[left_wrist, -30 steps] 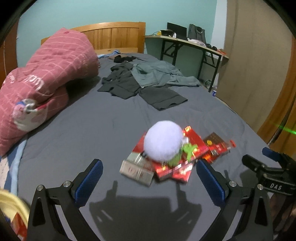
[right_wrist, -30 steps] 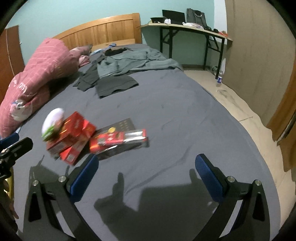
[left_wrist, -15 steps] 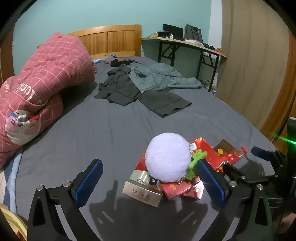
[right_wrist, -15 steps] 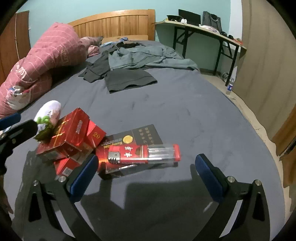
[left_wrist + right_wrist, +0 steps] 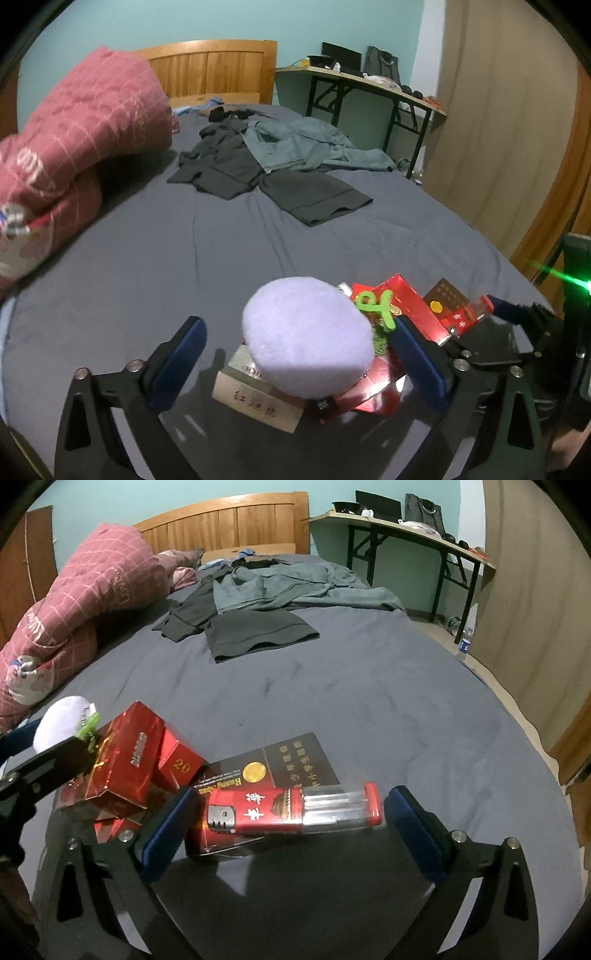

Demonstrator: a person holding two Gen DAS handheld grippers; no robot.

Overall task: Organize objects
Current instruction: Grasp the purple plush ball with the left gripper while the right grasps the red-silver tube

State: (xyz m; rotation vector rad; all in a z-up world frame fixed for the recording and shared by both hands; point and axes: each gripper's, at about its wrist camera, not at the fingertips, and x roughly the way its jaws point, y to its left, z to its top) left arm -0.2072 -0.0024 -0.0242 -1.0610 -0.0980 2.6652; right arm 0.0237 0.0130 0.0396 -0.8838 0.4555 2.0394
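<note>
A pile of small boxes lies on the grey bed. A white plush ball (image 5: 308, 336) with a green tag (image 5: 373, 306) sits on red boxes (image 5: 402, 314) and a beige box (image 5: 258, 400). My left gripper (image 5: 295, 360) is open, its jaws either side of the ball. In the right wrist view a red lighter case (image 5: 291, 808) lies on a dark flat box (image 5: 291, 760), beside red boxes (image 5: 125, 760). My right gripper (image 5: 288, 823) is open around the lighter case.
Dark clothes (image 5: 236, 166) and a grey jacket (image 5: 280, 587) lie mid-bed. A pink quilt (image 5: 70, 147) is heaped at the left. A wooden headboard (image 5: 229, 524) and a desk (image 5: 402, 524) stand behind. The bed's right edge drops to the floor (image 5: 491, 679).
Both grippers have moved closer to the pile. The ball now sits between the left jaws and the lighter case between the right jaws. Both stay open.
</note>
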